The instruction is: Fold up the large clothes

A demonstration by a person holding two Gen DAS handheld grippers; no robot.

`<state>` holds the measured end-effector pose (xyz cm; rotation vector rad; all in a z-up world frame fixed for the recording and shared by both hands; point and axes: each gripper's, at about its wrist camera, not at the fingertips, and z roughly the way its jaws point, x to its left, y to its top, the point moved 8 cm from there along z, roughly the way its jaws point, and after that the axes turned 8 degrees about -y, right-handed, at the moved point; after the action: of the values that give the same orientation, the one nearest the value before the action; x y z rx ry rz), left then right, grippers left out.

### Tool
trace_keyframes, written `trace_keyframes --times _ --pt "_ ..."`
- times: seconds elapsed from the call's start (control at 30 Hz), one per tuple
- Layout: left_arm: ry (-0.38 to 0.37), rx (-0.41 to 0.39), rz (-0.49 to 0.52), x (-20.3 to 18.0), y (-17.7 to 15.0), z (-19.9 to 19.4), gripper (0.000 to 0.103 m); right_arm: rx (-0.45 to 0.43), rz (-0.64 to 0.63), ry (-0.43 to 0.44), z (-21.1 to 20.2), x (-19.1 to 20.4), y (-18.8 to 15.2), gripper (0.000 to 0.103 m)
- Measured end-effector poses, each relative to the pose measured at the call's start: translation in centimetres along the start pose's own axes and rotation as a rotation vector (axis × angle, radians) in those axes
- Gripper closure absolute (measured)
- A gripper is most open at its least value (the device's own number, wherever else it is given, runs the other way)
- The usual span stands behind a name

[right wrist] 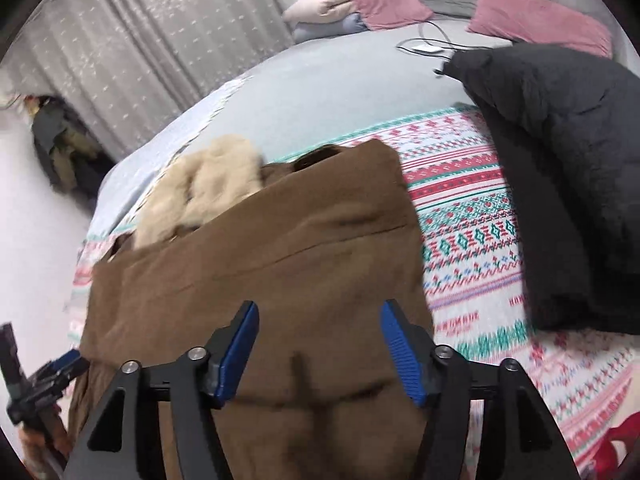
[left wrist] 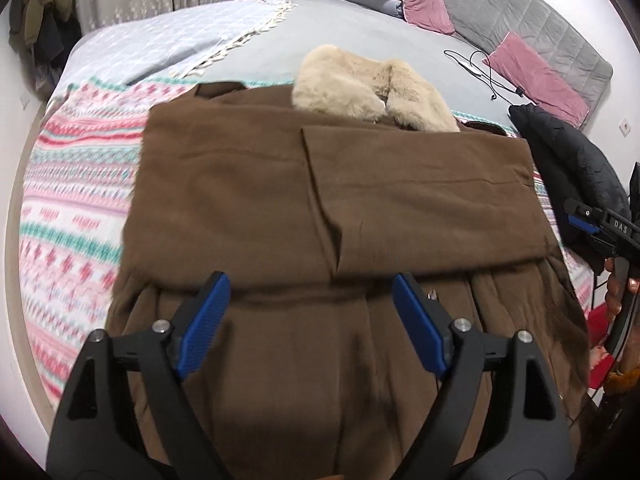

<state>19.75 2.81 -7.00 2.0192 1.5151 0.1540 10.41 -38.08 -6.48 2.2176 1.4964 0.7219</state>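
Blue ribbed pads are being shown at the bottom of both wrist views, and in each view the jaws are standing spread with nothing pinched between them. The left gripper (left wrist: 312,320) is being held above the near, lower part of the brown coat (left wrist: 320,208), and only cloth is being seen in the gap, apart from the pads. The right gripper (right wrist: 320,344) is being held likewise over the coat's near right portion, also without contact that can be confirmed.

Beyond the pads, the coat is being presented across the centre of each frame, lying on the patterned blanket (left wrist: 72,184). A folded-over panel is lying across its middle, and its free edge is running left to right just beyond the left pads. The coat's long axis is being read as running away from the tongs, from the bottom of the frame toward the cream fur collar (left wrist: 368,88) at upper centre.

The next fold is judged to depend on that axis: the coat lies straight ahead of both grippers, and neither is clearly nearer. The right gripper is sitting closer to the coat's right edge.

Farther off, a black padded garment (right wrist: 560,176) is lying at the right, and pink pillows (left wrist: 536,76) are being seen at the upper right.
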Motion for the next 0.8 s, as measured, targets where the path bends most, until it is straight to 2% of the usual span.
trace_keyframes --times 0.2,0.33,0.5,0.67,0.8 --pt "-0.036 0.088 -0.014 0.8 -4.1 -2.9 0.017 0.07 -0.119 0.016 -2.7 1.4 -3.4 0.029" --pt "-0.032 0.137 0.008 1.5 -6.7 -4.7 0.016 0.151 -0.181 0.048 -4.0 1.0 -6.7 0.028" --pt "-0.014 0.173 0.045 2.7 -9.9 -6.9 0.016 0.217 -0.188 0.053 -5.2 -1.1 -9.6 0.028" --pt "0.002 0.215 0.05 4.3 -13.2 -8.8 0.016 0.29 -0.152 0.098 -6.6 -3.2 -12.5 0.028" --pt "0.034 0.25 0.055 5.8 -15.3 -10.0 0.016 0.343 -0.174 0.066 -7.7 -4.3 -14.4 0.028"
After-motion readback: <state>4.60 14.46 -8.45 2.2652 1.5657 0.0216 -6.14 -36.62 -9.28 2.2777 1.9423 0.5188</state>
